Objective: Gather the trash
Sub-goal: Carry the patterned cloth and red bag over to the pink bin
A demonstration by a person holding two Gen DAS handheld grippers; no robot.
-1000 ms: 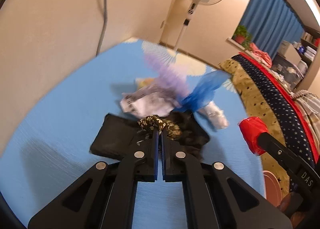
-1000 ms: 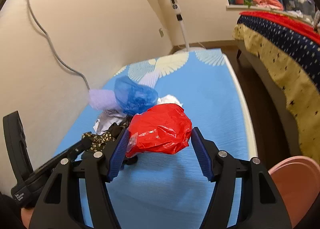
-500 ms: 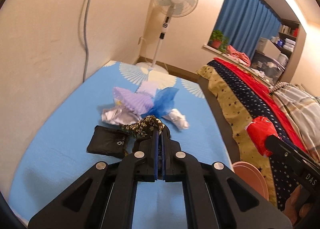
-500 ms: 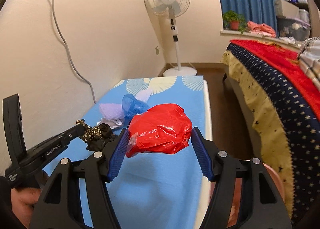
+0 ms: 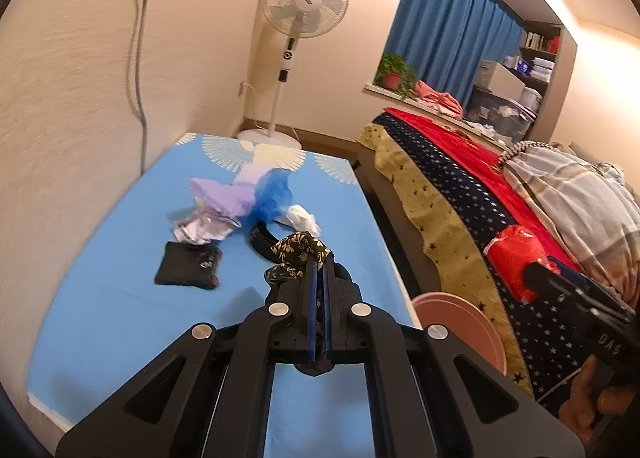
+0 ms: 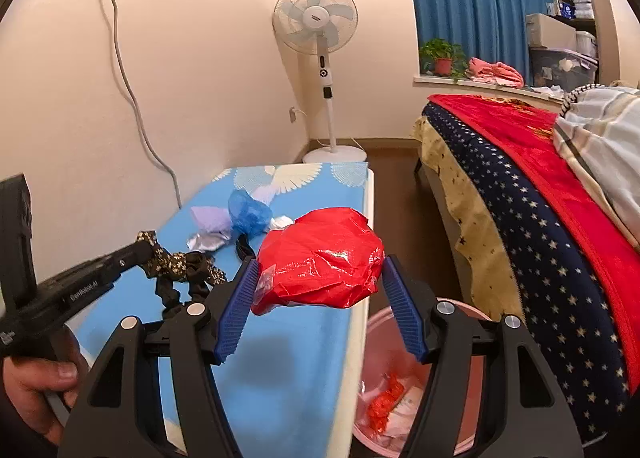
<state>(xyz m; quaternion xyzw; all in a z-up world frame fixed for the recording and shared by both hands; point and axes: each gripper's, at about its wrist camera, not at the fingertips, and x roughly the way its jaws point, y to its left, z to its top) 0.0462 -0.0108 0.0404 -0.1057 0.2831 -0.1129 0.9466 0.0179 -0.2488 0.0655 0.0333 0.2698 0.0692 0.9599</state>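
Observation:
My left gripper [image 5: 321,261] is shut on a black and gold patterned fabric band [image 5: 298,248], which hangs from it above the blue mat [image 5: 120,298]. My right gripper [image 6: 320,261] is shut on a crumpled red plastic bag [image 6: 320,246], held over the mat's right edge. Below it is a pink bin [image 6: 374,342] with red and white scraps inside. On the mat lie a purple bag [image 5: 224,194], a blue bag [image 5: 272,194], a silver wrapper [image 5: 200,228], a white wad [image 5: 302,216], a black pouch [image 5: 186,268] and a black strap [image 5: 260,242].
A bed with a starred navy and red cover [image 5: 460,186] runs along the right, leaving a narrow floor gap where the bin stands. A white standing fan [image 5: 304,14] is beyond the mat's far end. A grey cable [image 6: 128,90] hangs down the left wall.
Both grippers have risen and drawn back from the trash pile, each keeping its load. The pile now looks smaller and farther off, and the pink bin has come into view under the right gripper.

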